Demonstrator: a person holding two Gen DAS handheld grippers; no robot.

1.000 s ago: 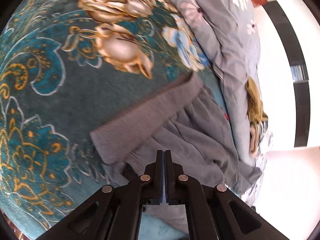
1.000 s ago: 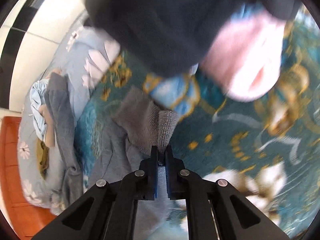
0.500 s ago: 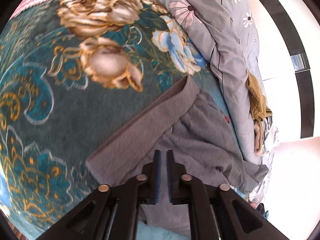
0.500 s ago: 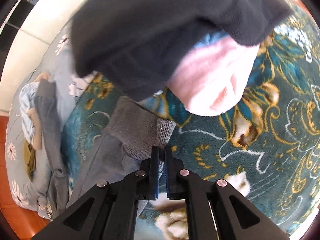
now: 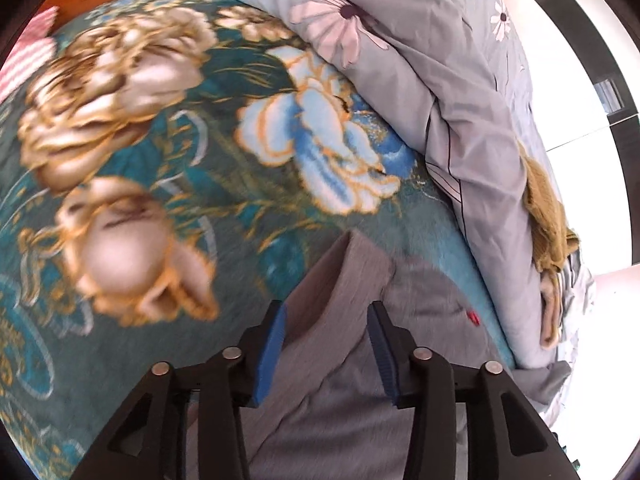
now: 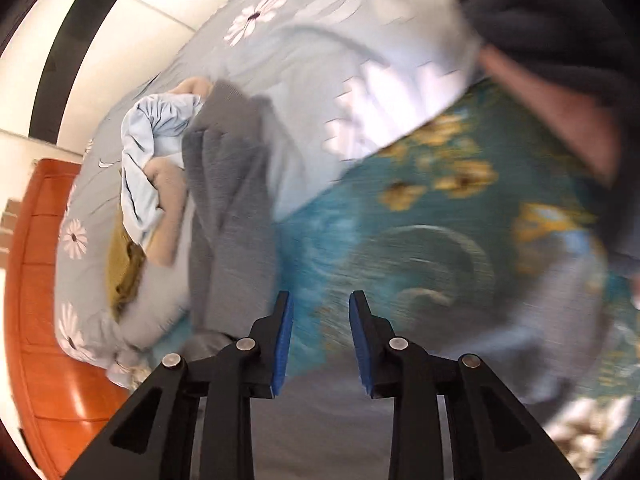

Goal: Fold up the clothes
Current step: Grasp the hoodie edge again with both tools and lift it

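Observation:
A grey garment (image 5: pixel 344 344) lies folded on the teal floral blanket (image 5: pixel 152 208). My left gripper (image 5: pixel 326 344) is open just above it, its blue pads either side of the folded edge, holding nothing. In the right wrist view my right gripper (image 6: pixel 320 340) is open and empty over the blanket (image 6: pixel 420 240), with grey fabric (image 6: pixel 328 432) under its base. This view is blurred by motion.
A grey daisy-print duvet (image 5: pixel 452 92) is bunched along the blanket's far side. On it lie a mustard garment (image 5: pixel 546 216), a dark grey garment (image 6: pixel 228 216) and a light blue one (image 6: pixel 148 152). A dark-sleeved arm (image 6: pixel 560 28) fills the upper right. An orange-red wooden bed frame (image 6: pixel 44 280) shows at left.
Both grippers have opened and let go of the grey garment. The left has moved forward over the fold. The right has swung left towards the pile on the duvet.

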